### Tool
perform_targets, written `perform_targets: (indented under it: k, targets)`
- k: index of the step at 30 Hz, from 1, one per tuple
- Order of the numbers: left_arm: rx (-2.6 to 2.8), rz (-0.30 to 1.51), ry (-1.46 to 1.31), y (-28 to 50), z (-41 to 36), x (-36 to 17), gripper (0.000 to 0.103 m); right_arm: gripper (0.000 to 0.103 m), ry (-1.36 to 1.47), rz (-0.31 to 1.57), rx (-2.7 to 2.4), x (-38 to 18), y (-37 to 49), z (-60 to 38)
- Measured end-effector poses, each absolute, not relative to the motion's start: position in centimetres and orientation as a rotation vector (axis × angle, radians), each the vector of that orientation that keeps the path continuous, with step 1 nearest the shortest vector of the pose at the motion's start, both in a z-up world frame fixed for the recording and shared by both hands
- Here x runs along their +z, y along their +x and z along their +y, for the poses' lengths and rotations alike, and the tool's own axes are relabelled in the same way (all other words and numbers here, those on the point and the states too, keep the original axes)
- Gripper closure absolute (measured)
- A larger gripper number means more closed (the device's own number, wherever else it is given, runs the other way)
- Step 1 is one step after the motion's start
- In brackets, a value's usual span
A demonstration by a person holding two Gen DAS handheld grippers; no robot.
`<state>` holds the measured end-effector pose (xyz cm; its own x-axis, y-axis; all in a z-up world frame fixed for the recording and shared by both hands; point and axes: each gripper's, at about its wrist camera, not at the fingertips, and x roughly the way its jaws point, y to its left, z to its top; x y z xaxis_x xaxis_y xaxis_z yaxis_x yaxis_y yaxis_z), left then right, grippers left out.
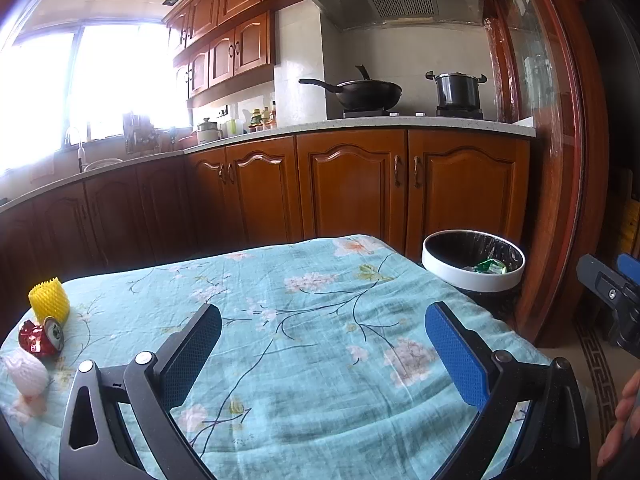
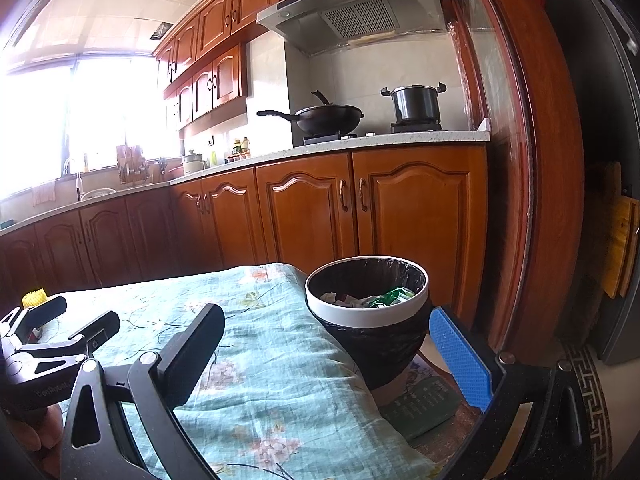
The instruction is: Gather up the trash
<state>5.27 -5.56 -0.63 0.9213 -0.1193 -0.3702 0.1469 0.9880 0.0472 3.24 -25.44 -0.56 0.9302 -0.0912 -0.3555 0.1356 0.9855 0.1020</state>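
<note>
Left tongs (image 1: 323, 354) fill the bottom of the left view, jaws spread wide, nothing between them, hovering low over the table (image 1: 312, 432) with its floral blue cloth and aimed across it toward the far cabinets. Right tongs (image 2: 328, 354) likewise apart and empty at the bottom of the right view, black finger over the cloth, blue finger past the table edge beside the bin (image 2: 366, 314). Both tools sit roughly level, side by side; a bare hand (image 1: 618, 420) shows at lower right edge of the left view. Remaining trash is bunched at lower left of the left view: white foam net (image 1: 26, 372) nearest, then a crushed red can (image 1: 42, 338) lying on its side, then a yellow foam net (image 1: 50, 300) standing upright just behind the can. These sit close together; can and yellow net may touch, cannot tell. Bin stands off the table's far right corner, black liner, white rim, some wrappers already inside including something green. Judgement: collection is part done, next pick belongs to the left tongs. To do it well, swing left, take the white net first since it is nearest, close gently as foam will squash, and approach from the open side so the can is not knocked off the edge. Beyond: counter, wok (image 1: 362, 92), pot (image 1: 458, 90), bright window.
</note>
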Motion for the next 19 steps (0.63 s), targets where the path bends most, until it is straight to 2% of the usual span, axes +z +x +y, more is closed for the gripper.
perform_targets:
  k: [19]
  targets:
    - [-0.157, 0.451, 0.051, 6.7, -5.4, -1.1, 0.001, 0.0, 0.157, 0.409, -0.111, -1.1, 4.6, -26.0]
